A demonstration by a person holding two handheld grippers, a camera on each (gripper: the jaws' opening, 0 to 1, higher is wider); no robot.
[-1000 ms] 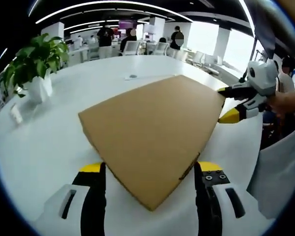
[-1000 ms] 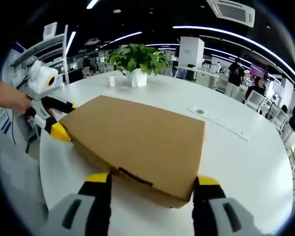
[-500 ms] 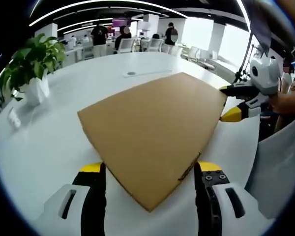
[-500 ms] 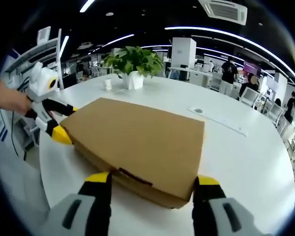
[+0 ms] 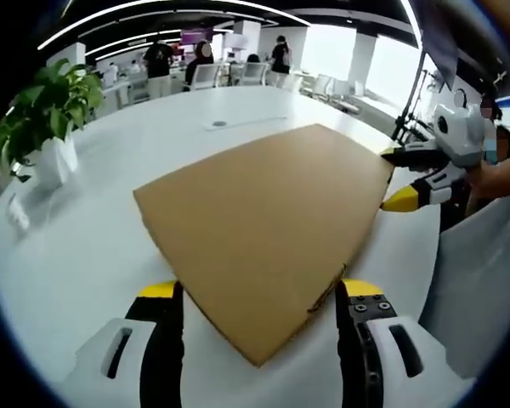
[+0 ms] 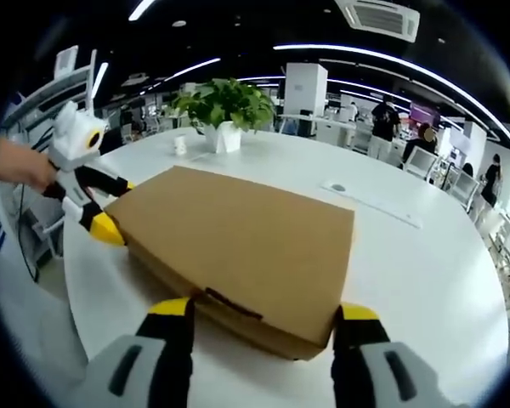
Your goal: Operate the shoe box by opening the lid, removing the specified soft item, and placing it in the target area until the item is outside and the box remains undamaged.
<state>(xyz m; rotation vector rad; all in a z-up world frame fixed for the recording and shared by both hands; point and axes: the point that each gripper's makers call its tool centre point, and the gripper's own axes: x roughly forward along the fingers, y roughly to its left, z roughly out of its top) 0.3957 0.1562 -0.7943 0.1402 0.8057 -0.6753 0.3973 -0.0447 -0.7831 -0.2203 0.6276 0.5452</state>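
The flat brown cardboard shoe box [image 5: 263, 238], lid closed, lies on the round white surface [image 5: 85, 246]. One box corner sits between the left gripper [image 5: 259, 297]'s spread yellow-tipped fingers [image 5: 159, 291]; they are released, not gripping it. The right gripper [image 6: 263, 314]'s fingers [image 6: 357, 316] are likewise released, flanking the box's front edge. A green potted plant in a white pot [image 6: 223, 110] stands well beyond the fingers.

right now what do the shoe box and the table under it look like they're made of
The flat brown shoe box looks like matte, uncoated cardboard: even tan, no gloss, creased edges. The round white table seems a smooth, slightly glossy laminate or painted top, reflecting ceiling light faintly; the exact material is uncertain.
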